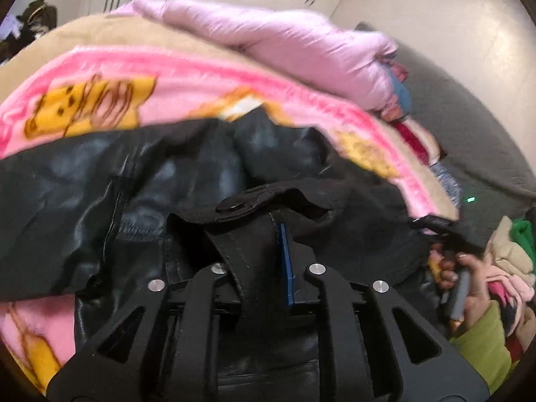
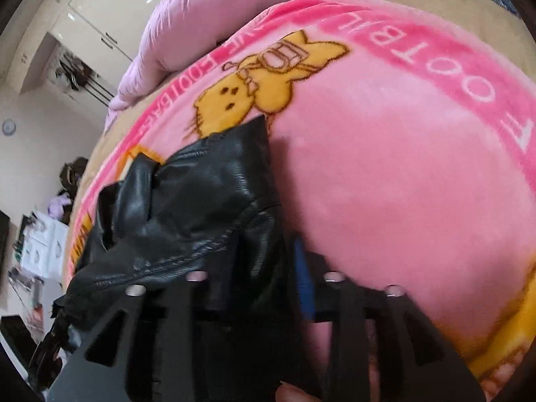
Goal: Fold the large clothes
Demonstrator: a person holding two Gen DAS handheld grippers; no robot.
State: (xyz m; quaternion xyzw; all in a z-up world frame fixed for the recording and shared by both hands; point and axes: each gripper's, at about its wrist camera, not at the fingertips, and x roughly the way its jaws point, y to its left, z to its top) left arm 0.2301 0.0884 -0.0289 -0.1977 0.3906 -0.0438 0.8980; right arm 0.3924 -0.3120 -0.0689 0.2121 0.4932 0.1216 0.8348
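Note:
A black leather jacket (image 1: 100, 174) lies crumpled on a pink cartoon blanket (image 1: 201, 80). My left gripper (image 1: 254, 238) is shut on a black strap with a snap button (image 1: 234, 206) at the jacket's edge, and one blue pad (image 1: 286, 264) shows beside the strap. In the right wrist view a fold of the same jacket (image 2: 187, 207) fills the gap of my right gripper (image 2: 268, 254) up to its blue pad (image 2: 303, 284); the other finger is hidden under the leather. The blanket (image 2: 385, 167) spreads out to the right of the jacket.
A pale pink puffer coat (image 1: 284, 40) is heaped behind the blanket. Grey bedding (image 1: 452, 127) and a pile of clothes (image 1: 509, 254) lie at the right. A person's hand (image 1: 469, 278) in a green sleeve holds the other gripper's handle. White wardrobes (image 2: 100, 10) and clutter (image 2: 37, 251) stand at the left.

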